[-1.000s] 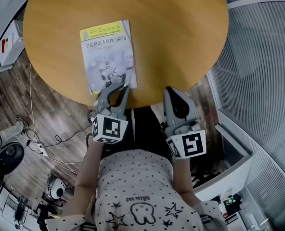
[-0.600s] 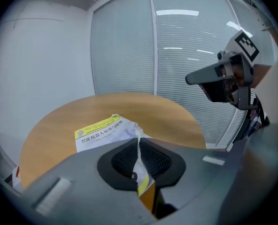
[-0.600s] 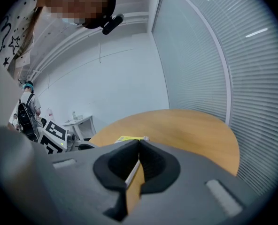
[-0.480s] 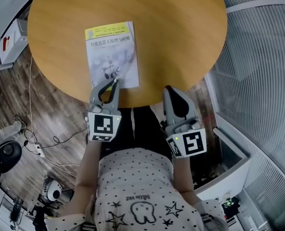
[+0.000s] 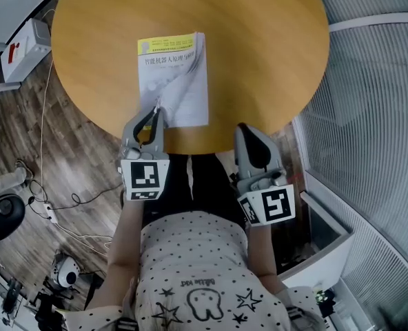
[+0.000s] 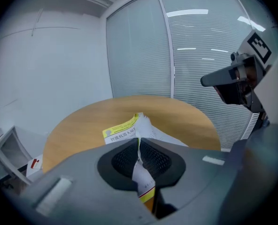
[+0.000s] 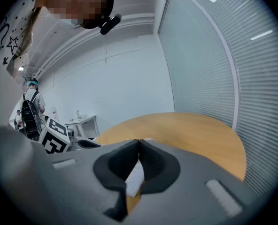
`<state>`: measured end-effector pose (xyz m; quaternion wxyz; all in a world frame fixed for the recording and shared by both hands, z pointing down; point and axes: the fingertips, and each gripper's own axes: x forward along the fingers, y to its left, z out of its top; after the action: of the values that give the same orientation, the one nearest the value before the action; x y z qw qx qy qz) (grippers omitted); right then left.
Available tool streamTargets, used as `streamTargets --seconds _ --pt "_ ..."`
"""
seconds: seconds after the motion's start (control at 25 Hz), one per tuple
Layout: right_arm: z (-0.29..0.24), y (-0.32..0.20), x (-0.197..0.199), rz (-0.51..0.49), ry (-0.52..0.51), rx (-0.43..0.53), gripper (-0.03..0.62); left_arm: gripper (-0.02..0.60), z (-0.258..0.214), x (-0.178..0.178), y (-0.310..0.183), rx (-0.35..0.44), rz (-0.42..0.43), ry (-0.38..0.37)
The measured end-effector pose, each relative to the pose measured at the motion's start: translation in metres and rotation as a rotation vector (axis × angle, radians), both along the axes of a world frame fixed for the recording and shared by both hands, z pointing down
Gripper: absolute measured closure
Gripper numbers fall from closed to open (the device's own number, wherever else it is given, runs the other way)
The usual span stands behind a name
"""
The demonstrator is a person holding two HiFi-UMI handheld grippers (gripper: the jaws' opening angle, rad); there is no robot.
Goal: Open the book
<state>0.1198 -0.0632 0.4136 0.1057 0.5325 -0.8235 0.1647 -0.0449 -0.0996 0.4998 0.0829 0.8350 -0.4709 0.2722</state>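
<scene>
A book (image 5: 173,71) with a yellow-topped cover lies on the round wooden table (image 5: 259,40). My left gripper (image 5: 156,107) is shut on the cover's near right corner and holds it up off the pages, so the cover bends leftward and shows its white underside. In the left gripper view the thin cover (image 6: 141,175) runs between the pressed pads, with the book (image 6: 122,131) beyond. My right gripper (image 5: 249,134) hangs at the table's near edge, right of the book, shut and holding nothing; its tips (image 7: 139,142) meet.
The table's near rim (image 5: 190,150) lies just under both grippers. A white box (image 5: 21,50) stands off the table's left side, and cables (image 5: 45,205) trail over the wooden floor. A glass wall with blinds (image 5: 376,81) runs along the right. A person (image 7: 31,109) stands far back.
The left gripper's jaws closed on the cover's near right corner, then moved up and left across the book, peeling the cover up. The right gripper barely shifted.
</scene>
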Motion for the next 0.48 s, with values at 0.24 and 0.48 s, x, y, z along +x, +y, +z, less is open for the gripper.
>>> streamTargets --seconds 0.24,0.48 --pt "-0.002 -0.007 -0.02 -0.041 -0.001 0.002 0.591 0.555 -0.004 -0.033 -0.005 0.014 -0.095 0.015" --pt "-0.008 -0.014 -0.043 -0.085 -0.001 0.001 0.591 0.555 -0.009 -0.064 -0.008 0.02 -0.168 0.024"
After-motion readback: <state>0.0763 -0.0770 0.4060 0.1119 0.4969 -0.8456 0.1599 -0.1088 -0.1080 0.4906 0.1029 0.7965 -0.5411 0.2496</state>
